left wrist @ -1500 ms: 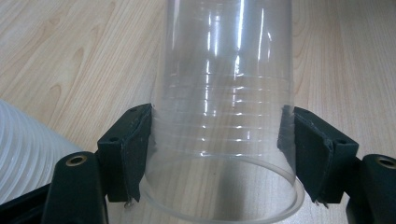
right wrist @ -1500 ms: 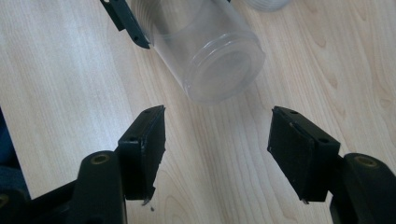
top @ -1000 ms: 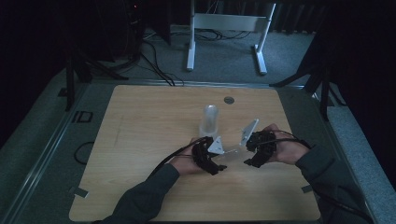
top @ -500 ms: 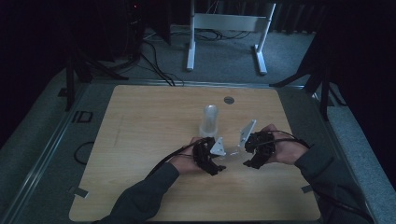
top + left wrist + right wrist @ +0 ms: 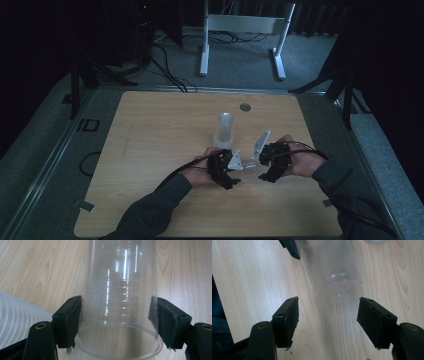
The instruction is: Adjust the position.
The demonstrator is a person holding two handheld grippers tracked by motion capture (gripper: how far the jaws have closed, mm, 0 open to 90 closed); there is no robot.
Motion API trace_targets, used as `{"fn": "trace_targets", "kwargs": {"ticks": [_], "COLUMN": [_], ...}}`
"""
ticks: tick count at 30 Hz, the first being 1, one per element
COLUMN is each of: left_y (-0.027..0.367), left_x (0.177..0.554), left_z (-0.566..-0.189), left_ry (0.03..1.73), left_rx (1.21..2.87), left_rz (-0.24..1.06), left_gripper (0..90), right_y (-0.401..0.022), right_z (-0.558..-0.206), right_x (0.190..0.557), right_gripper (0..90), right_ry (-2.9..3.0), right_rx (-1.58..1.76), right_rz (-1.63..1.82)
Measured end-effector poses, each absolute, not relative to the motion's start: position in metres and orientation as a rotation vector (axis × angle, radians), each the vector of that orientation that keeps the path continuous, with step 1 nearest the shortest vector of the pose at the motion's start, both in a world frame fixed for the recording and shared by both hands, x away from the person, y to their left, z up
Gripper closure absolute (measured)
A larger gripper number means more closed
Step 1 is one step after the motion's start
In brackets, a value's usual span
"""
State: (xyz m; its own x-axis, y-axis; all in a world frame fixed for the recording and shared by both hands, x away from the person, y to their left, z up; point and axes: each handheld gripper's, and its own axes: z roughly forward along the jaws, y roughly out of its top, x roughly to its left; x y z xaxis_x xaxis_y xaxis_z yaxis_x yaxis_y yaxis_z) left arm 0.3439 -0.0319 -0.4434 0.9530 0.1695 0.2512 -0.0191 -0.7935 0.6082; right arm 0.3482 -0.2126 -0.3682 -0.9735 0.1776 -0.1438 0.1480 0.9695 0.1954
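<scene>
The letters "ID" stand on the dark mat left of the table.

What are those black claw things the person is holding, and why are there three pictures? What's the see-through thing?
Those claws are hand-held grippers: tools with two black jaws that pinch things. One picture looks down from above the light wooden table. The other two come from small cameras riding on each gripper, looking along its jaws.

The left gripper squeezes a clear plastic cup near its rim, holding it sideways over the table. The right gripper has just been opening its jaws; nothing is between them, and the cup's bottom lies just ahead. Farther back on the table stands a stack of clear plastic cups, and near the far edge sits a small round grey disc.
</scene>
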Motion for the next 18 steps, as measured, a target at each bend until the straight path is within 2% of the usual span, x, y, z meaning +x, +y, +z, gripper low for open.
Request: {"fn": "trace_targets", "kwargs": {"ticks": [18], "left_y": [-0.037], "left_x": [0.334], "left_z": [-0.442], "left_ry": [0.039], "left_rx": [2.504], "left_rz": [0.498], "left_gripper": [27.7], "right_y": [-0.209], "right_z": [-0.380], "right_x": [0.349], "right_gripper": [28.3], "right_ry": [2.955], "right_rx": [0.270], "right_rz": [0.322]}}
